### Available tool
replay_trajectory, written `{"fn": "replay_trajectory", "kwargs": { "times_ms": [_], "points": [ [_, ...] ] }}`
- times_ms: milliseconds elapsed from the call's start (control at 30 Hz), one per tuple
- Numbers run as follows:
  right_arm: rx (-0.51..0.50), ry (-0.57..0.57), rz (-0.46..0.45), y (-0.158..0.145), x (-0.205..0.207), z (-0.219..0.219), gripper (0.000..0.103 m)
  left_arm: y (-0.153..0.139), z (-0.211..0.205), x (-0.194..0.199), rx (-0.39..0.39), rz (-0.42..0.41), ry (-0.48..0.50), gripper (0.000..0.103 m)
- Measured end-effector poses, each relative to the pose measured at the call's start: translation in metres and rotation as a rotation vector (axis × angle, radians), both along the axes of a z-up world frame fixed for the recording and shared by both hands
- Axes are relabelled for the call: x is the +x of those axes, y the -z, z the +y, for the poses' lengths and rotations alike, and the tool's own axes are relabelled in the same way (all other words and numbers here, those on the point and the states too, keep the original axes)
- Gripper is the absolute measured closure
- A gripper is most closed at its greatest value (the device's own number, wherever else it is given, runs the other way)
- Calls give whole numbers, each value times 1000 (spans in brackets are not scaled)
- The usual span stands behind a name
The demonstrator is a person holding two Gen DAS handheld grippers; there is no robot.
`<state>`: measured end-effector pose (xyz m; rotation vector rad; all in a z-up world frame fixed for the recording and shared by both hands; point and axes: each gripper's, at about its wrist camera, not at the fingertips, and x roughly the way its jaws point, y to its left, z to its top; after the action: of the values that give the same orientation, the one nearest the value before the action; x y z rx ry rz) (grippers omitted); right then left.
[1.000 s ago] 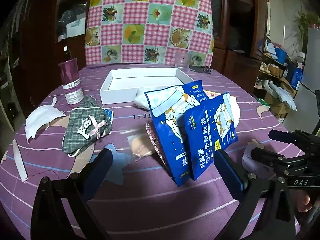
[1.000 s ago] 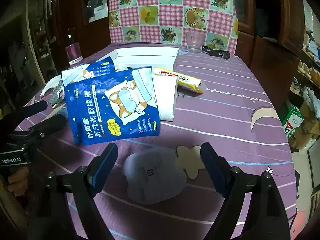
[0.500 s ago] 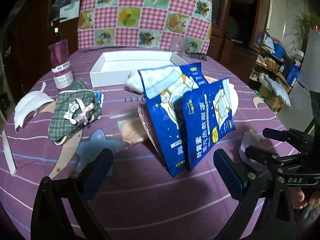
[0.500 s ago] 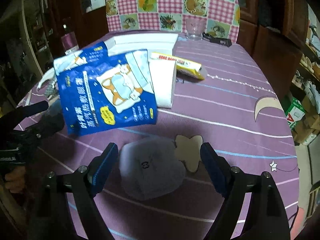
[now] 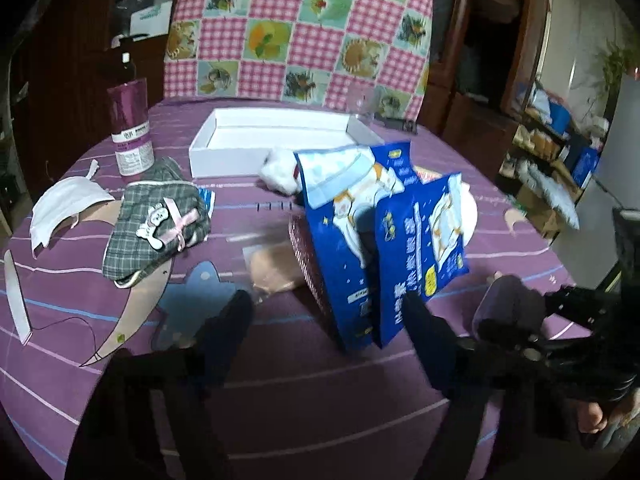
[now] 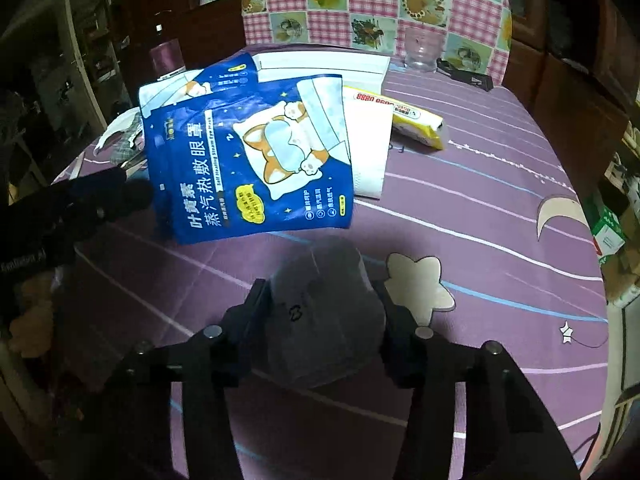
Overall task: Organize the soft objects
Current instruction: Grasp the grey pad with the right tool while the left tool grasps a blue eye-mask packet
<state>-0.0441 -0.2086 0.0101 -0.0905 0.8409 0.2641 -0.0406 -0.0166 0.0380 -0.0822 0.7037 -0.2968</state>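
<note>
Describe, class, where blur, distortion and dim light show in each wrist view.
Left wrist view: left gripper fingers smeared by motion blur, table bowed by fisheye. Right wrist view: grey pouch soft and dim between the right gripper fingers; room edges dark.

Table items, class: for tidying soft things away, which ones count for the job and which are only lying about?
For the job:
grey pad, between the right gripper fingers
plaid pouch
white mask
cotton ball
blue packets
white box

Lying about:
purple bottle
glass
yellow pack
</note>
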Motion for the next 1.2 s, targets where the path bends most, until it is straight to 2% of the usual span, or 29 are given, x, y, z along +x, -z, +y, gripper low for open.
{"fn": "replay_trajectory", "kwargs": {
  "times_ms": [133, 200, 333, 433, 533, 800, 900, 1000, 1100, 1167, 1200],
  "points": [
    [25, -11, 7, 0, 0, -1, 62, -6, -1, -5, -44, -30, 43, 53],
    [45, -15, 8, -1, -1, -3, 65, -7, -4, -4, -54, -28, 69, 55],
    [83, -15, -2, -6, -1, -7, 71, -10, -9, -2, -57, -37, 69, 55],
    [123, -1, -13, -10, -1, -15, 77, -10, -12, 7, -89, 6, 90, 55],
    [149, 15, -20, -12, 0, -19, 80, -7, -21, 17, -73, 54, 106, 56],
    [175, 47, -13, -12, 2, -25, 81, -6, -40, 33, 15, 83, 89, 55],
    [190, 56, -5, -11, 4, -29, 81, -4, -51, 35, 43, 102, 126, 55],
    [211, 62, 11, -9, 8, -31, 81, -2, -61, 32, 25, 132, 201, 55],
    [224, 64, 19, -8, 9, -33, 81, 0, -70, 29, 37, 123, 230, 56],
    [229, 65, 23, -8, 10, -34, 81, 0, -74, 28, 46, 120, 239, 65],
    [232, 67, 26, -7, 11, -34, 81, 1, -75, 29, 46, 125, 238, 80]
  ]
}}
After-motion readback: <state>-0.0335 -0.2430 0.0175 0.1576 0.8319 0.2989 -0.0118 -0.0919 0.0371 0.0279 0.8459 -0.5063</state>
